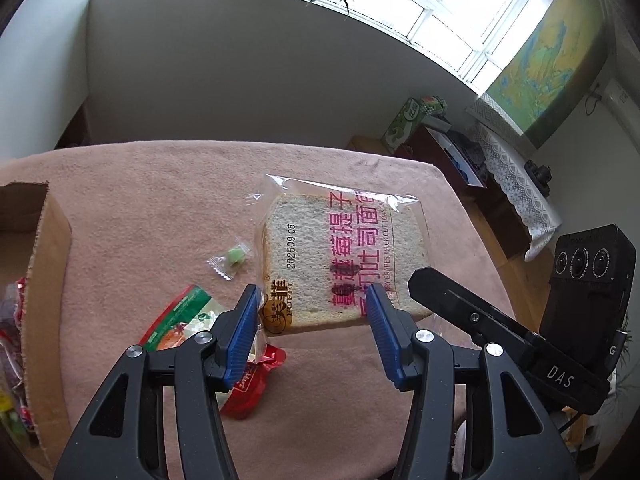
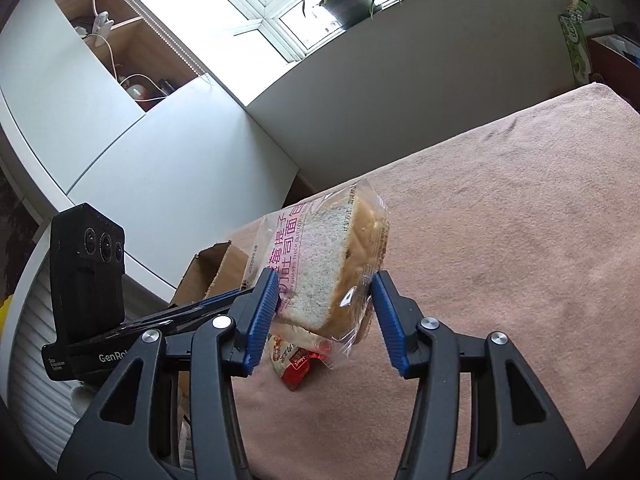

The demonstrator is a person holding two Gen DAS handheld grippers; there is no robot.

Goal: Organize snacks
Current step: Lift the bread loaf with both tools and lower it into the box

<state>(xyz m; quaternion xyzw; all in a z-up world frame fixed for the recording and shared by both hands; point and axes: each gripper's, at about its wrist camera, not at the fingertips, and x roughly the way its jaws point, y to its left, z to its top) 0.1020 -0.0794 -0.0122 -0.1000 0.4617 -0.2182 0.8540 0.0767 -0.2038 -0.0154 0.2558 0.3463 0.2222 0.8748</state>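
Note:
A clear-wrapped pack of thick white bread [image 1: 344, 248] with pink print hangs tilted above the pink-clothed table [image 1: 140, 200]. My left gripper [image 1: 312, 300] has its blue pads set on either side of the pack's lower edge, against the wrapper. From the right, my right gripper [image 2: 326, 280] is shut across the thickness of the bread pack [image 2: 320, 264], one pad on the printed face and one on the crust side. Its black finger [image 1: 440, 292] shows at the pack's right edge in the left wrist view. In the right wrist view, the left gripper's fingers [image 2: 224, 300] reach in from the left.
On the cloth lie a green candy in a clear wrapper [image 1: 236, 258], a green-and-red snack packet [image 1: 180, 316] and a red packet [image 1: 248, 392]. An open cardboard box [image 1: 44, 264] holding several snacks stands at the table's left. A low cabinet [image 1: 460, 168] sits beyond the far right corner.

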